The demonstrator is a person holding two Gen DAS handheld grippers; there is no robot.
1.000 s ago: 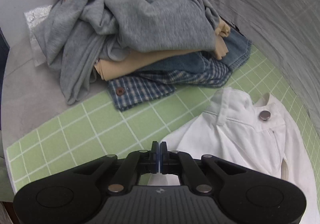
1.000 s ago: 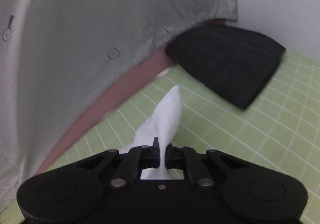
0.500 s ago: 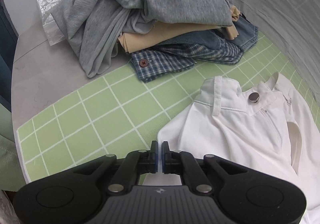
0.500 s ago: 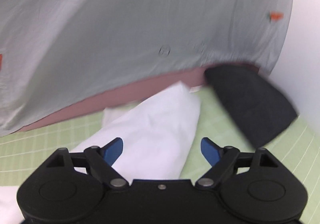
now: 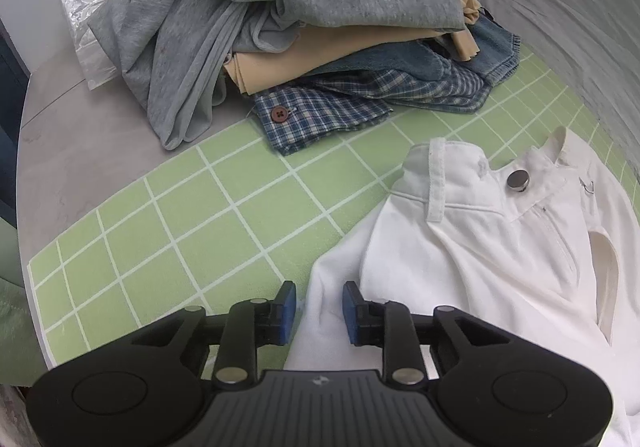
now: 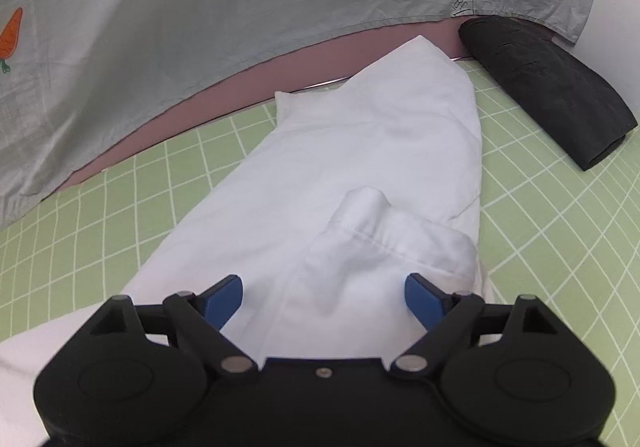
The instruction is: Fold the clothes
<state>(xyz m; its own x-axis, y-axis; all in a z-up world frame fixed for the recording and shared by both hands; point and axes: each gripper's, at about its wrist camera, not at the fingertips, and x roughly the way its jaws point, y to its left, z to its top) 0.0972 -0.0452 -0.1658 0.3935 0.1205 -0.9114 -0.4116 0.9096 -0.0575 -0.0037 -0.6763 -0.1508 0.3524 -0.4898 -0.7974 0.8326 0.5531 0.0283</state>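
The left gripper (image 5: 319, 307) stands partly open at bottom centre, its blue pads either side of an edge of the white trousers (image 5: 500, 247) without pinching it. The right gripper (image 6: 323, 297) is spread wide over the same trousers (image 6: 340, 167) (grasping nothing). Bare green grid mat (image 5: 180, 239) fills the lower left; the pile of clothes (image 5: 300, 19) crowds the top, and a folded black garment (image 6: 548, 87) sits upper right.
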